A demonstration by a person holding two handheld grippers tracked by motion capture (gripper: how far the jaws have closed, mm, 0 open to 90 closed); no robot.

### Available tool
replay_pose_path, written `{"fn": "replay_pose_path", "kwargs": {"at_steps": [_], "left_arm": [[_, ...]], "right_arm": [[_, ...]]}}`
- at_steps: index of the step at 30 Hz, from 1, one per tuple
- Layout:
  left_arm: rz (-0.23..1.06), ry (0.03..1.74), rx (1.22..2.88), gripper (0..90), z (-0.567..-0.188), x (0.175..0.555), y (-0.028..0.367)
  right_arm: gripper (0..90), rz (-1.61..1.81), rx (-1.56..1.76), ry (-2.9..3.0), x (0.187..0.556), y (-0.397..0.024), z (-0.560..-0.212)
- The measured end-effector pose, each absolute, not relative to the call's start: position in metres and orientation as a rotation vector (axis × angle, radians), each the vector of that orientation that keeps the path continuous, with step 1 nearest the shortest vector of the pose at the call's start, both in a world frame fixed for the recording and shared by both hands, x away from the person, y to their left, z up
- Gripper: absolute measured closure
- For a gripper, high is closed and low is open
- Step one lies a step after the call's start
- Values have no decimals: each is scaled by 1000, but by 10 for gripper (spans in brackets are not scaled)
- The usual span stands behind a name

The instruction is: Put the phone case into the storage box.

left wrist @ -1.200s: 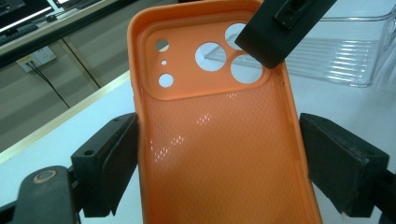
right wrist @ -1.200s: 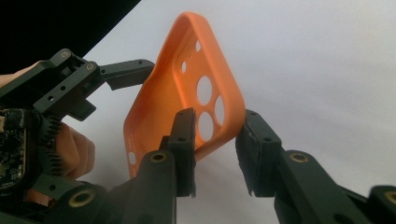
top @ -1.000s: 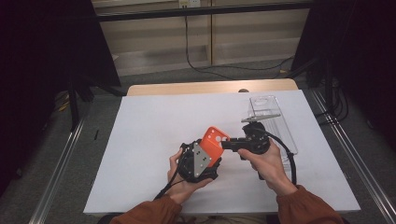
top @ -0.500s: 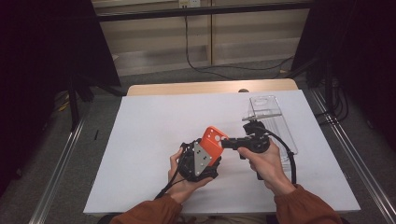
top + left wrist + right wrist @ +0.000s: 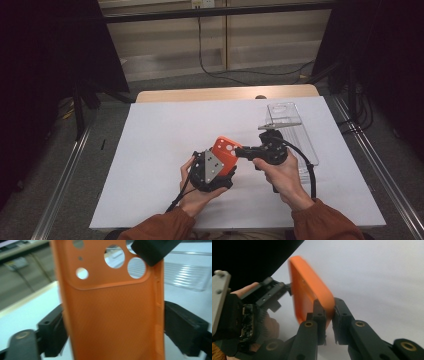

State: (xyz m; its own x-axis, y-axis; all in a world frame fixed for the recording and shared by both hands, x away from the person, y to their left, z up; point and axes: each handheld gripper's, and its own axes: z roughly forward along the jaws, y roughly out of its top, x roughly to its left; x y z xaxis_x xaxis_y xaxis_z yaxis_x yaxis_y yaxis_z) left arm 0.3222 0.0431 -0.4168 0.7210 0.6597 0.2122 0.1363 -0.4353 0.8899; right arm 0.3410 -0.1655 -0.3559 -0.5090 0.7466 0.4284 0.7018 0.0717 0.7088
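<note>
Left gripper (image 5: 220, 172): clamps orange phone case (image 5: 225, 153) across its long edges.
Right gripper (image 5: 239, 150): jaws have just been closing, pinching case's top corner.
Clear tray (image 5: 292, 131): table's (image 5: 150, 150) right edge.

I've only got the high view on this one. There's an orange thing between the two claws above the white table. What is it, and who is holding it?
Observer: It is an orange phone case; the left gripper view shows its round camera cutouts near the top.
Operator: Does the left claw have it?
Observer: Yes. The left claw has a jaw pressed against each long edge of the case.
Operator: And the right claw?
Observer: The right claw is shut on one rim of the case, its jaws pinching the thin wall at a corner.
Operator: Is that clear thing to the right involved?
Observer: No. The clear plastic tray lies apart on the table, behind the case.
</note>
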Motion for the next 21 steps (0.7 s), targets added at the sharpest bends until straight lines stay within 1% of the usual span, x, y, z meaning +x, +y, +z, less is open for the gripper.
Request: {"fn": "replay_pose_path", "kwargs": {"at_steps": [4, 10, 13, 18, 21], "left_arm": [[678, 603, 1947, 143, -416, 322, 44], [619, 615, 1922, 61, -414, 326, 49], [587, 627, 1906, 46, -412, 328, 51], [550, 648, 1880, 47, -409, 328, 56], [481, 652, 1856, 52, -406, 329, 59]], "right_arm": [[813, 1454, 1511, 2262, 341, -165, -354], [814, 1454, 1502, 2236, 341, -169, -353], [814, 1454, 1504, 2220, 341, -172, -354], [814, 1455, 1494, 2202, 342, -175, -353], [814, 1451, 1485, 2185, 342, -176, -352]]}}
